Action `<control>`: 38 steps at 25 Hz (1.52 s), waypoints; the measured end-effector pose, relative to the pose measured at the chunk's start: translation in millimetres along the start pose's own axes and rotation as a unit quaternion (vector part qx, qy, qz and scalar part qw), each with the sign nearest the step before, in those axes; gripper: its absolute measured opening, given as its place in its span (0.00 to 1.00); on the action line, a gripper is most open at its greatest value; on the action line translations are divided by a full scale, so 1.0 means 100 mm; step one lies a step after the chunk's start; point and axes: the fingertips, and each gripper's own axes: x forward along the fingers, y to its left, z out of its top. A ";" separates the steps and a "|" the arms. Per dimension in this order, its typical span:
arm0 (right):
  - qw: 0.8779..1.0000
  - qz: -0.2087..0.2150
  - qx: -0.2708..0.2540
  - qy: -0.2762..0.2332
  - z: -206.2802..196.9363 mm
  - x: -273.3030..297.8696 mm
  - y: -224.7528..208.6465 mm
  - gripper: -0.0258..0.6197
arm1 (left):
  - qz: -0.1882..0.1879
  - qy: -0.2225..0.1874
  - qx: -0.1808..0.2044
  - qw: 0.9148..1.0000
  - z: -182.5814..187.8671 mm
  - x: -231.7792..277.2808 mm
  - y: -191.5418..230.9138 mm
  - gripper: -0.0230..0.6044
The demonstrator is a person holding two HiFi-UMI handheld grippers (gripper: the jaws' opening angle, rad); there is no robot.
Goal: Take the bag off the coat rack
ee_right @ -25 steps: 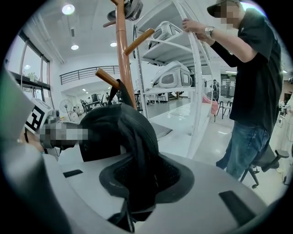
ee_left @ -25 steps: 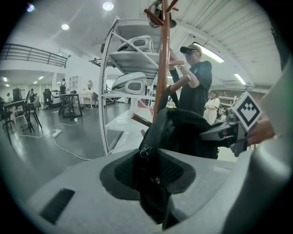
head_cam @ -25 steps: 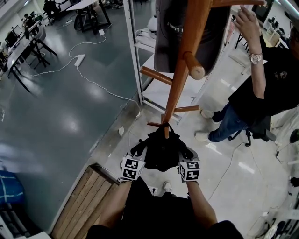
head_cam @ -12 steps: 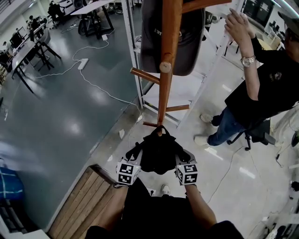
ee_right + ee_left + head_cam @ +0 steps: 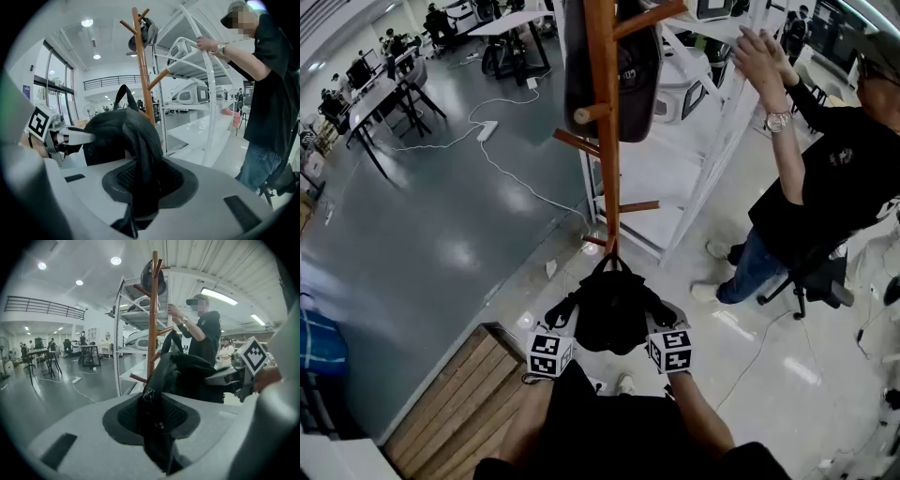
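Clamping the left gripper (image 5: 157, 427) on a fold of the black bag (image 5: 614, 305), you are pinching the fabric so that it is running up out of the dark pads. The right gripper (image 5: 143, 185) is pressing together on another fold of the same bag in the same way. You are holding two sides at once, probably so that the soft body is hanging level between the grippers and is not sagging or swinging while its weight is being taken from the coat rack (image 5: 602, 141).

The bag is sitting right in front of the rack's pole, low down near its lowest pegs, with its carry loop (image 5: 609, 262) standing up against the pole. Whether that loop is resting over a peg or is already clear of it, no view is showing plainly. By my reading you are in the lifting-off step. The next move is calling for drawing the loop away from the pole without snagging it on a short peg.

Higher on the rack a dark cap-like item (image 5: 609, 66) is hanging, so a hard tug could be rocking the whole rack. To the right of the rack a person (image 5: 825, 187) is reaching up to a white shelf frame (image 5: 712, 141), apart from the bag.
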 end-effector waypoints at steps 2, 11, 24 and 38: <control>1.000 0.010 -0.006 -0.002 -0.01 -0.11 0.01 0.16 | 0.009 -0.003 -0.005 1.000 -0.01 -0.11 -0.10 0.20; 0.998 0.050 -0.029 -0.002 -0.13 -0.54 0.23 0.16 | 0.043 -0.008 -0.027 0.999 -0.20 -0.71 -0.43 0.19; 0.998 0.051 -0.023 0.001 -0.21 -0.96 0.63 0.16 | 0.029 -0.025 -0.041 0.998 -0.27 -1.24 -0.51 0.19; 0.997 0.075 -0.008 0.006 -0.40 -1.31 0.87 0.16 | 0.043 -0.023 -0.050 0.998 -0.36 -1.70 -0.68 0.19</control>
